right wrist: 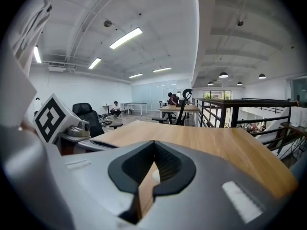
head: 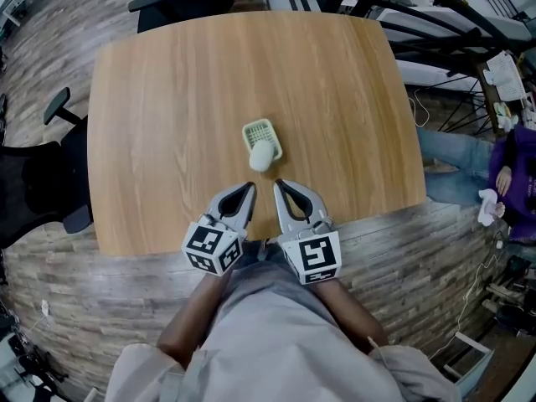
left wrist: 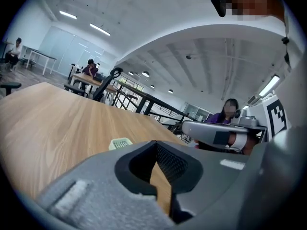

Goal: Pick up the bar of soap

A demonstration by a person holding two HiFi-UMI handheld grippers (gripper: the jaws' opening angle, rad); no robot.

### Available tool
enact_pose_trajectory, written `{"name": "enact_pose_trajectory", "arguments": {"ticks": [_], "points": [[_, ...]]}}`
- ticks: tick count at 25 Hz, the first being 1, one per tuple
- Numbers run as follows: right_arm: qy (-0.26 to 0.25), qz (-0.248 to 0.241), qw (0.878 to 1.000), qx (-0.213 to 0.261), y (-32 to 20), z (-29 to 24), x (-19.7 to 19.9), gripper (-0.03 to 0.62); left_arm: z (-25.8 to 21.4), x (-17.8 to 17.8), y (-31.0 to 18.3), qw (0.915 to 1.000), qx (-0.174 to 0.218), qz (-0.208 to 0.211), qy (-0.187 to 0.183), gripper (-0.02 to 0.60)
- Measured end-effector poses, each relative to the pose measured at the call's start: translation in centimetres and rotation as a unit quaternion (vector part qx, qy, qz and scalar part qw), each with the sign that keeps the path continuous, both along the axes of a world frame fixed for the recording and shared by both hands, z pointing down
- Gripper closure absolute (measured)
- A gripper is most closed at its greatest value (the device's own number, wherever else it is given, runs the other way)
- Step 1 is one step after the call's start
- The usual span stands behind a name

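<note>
The soap (head: 261, 156) lies on the near end of the green dish (head: 259, 130), with its long axis along the dish, pointing away from the person. The left gripper (head: 250, 187) and the right gripper (head: 277, 183) wait just before this end, about equally near. Both have jaws closed together and empty, so I think one must open first.

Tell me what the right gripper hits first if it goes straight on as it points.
Probably the bar of soap, which lies just ahead of the shut right gripper at the near end of the green dish; depth is hard to judge.
</note>
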State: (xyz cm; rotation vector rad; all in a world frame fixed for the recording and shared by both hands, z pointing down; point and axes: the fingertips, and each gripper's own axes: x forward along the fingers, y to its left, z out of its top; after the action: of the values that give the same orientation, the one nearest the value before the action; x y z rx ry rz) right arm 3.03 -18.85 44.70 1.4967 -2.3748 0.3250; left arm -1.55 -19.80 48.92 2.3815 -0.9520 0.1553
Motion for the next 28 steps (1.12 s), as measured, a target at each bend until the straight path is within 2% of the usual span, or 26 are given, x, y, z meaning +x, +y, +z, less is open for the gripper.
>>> {"name": "enact_pose_trajectory", "arguments": {"ticks": [6,9,11,20,28], "points": [[0.024,0.007,0.999,-0.027,-2.8,3.5,0.1,0.592,3.9,0.1,-1.0,0.9978,-0.063,0.004,0.020,0.580],[0.037,0.005,0.998,-0.042,-4.1,5.5,0.6,0.592,5.5,0.2,-1.4,0.9948,-0.096,-0.008,0.034,0.580],[0.047,0.000,0.997,-0.053,-5.0,6.9,0.8,0.592,6.5,0.3,-1.7,0.9925,-0.115,-0.017,0.037,0.558],[0.080,-0.043,0.990,-0.107,-8.6,12.5,1.8,0.592,9.9,0.9,-2.8,0.9781,-0.190,-0.064,0.055,0.520],[0.099,-0.091,0.982,-0.129,-10.1,15.2,1.6,0.592,11.7,1.8,-3.4,0.9646,-0.232,-0.104,0.070,0.483]]}}
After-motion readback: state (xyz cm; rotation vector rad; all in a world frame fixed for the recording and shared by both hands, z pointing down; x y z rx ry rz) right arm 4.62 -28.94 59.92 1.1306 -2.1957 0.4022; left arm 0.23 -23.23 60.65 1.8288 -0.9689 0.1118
